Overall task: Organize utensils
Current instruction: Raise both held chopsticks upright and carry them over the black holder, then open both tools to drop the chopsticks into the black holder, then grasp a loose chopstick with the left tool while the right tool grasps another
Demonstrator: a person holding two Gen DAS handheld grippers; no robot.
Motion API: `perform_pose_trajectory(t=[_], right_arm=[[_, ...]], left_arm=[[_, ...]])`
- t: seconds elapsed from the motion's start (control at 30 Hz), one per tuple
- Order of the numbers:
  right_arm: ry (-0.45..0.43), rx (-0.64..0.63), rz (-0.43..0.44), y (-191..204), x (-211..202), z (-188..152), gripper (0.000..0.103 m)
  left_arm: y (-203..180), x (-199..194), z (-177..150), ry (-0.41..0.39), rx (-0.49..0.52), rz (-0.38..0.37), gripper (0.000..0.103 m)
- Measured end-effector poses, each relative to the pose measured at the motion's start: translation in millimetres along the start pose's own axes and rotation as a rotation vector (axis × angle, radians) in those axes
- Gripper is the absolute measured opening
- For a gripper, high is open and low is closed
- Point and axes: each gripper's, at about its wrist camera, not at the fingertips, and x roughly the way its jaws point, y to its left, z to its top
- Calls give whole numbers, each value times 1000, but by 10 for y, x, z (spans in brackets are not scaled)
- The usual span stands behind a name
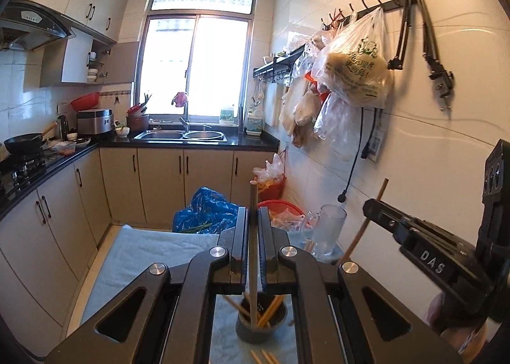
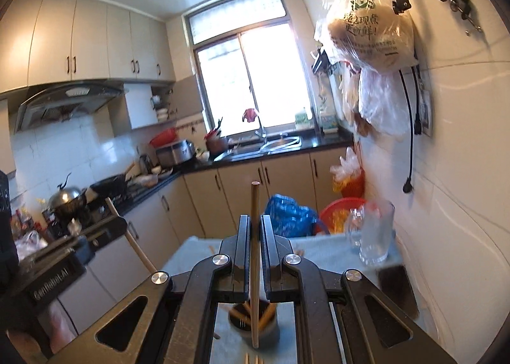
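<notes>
My left gripper (image 1: 252,220) is shut on a wooden chopstick (image 1: 253,201) held upright, its lower end inside a dark grey utensil cup (image 1: 259,329) that holds several chopsticks. My right gripper (image 2: 255,230) is shut on another wooden chopstick (image 2: 255,204), also upright, its lower end over or beside the same cup (image 2: 255,327); the view is blurred. The right gripper shows at the right of the left wrist view (image 1: 414,236). The left gripper shows at the left of the right wrist view (image 2: 73,246). Loose chopsticks (image 1: 264,356) lie on the light blue towel (image 1: 143,255) in front of the cup.
A clear glass mug (image 1: 330,230) stands at the towel's far right by the tiled wall. Behind are a blue bag (image 1: 207,211) and red baskets (image 1: 280,204). Plastic bags (image 1: 353,64) hang on wall hooks. A counter with wok (image 1: 24,142) runs along the left.
</notes>
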Motion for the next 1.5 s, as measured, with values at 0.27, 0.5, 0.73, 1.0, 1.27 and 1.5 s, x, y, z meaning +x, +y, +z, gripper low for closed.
perform_pose_trajectory(t=[0.27,0.5,0.73,1.0,1.27,1.5], right_arm=[[71,66,-45,-198,605,-206,7],[171,79,-56,-355,875,-478,7],[193,115,-52,-428,911,-556,20],[161,105,-58,-385,558,-465,47],[203,-35,-100,-372,-81,-475,62],[401,-267,-216,-466,-396,-892,75]], left_arm=[[-1,689,-214,103,7,22,5],[115,961,-465,192,-23,29,5],[122,751,-476,171,-20,32,11],[161,150,-456,114,-20,28,37],[372,-627,-765,91,-8,60,54],[603,-687,-1327,221,-38,99,58]])
